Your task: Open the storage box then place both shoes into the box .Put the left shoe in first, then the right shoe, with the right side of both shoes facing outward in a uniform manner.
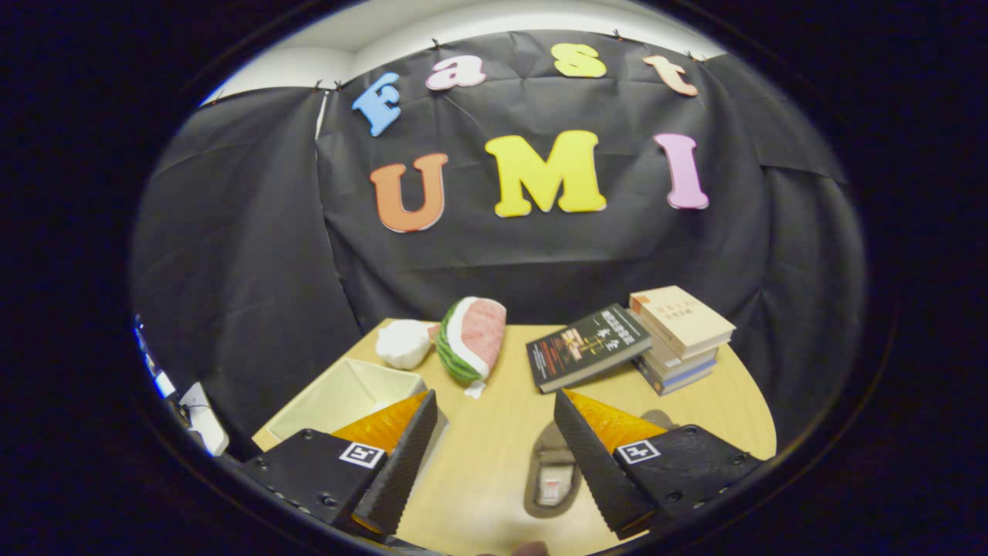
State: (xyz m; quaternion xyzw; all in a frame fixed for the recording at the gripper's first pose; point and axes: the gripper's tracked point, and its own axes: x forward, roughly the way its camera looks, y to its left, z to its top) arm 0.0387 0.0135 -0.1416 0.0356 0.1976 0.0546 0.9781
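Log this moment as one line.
gripper: open, holding nothing | storage box: open, beside left finger | shoe: on table, by right finger

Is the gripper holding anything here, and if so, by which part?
Nothing is held. The gripper is open above the table, with bare tabletop between its fingers; a shoe lies by one finger.

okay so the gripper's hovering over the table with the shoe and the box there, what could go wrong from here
1. The gripper is open with nothing between its fingers. The shoe lies partly hidden behind one finger, so a blind descent could miss or shove it.
2. The storage box sits at the table edge behind the other finger; a nudge might push it off.
3. The watermelon plush and dark book lie just beyond the fingers and could get bumped.
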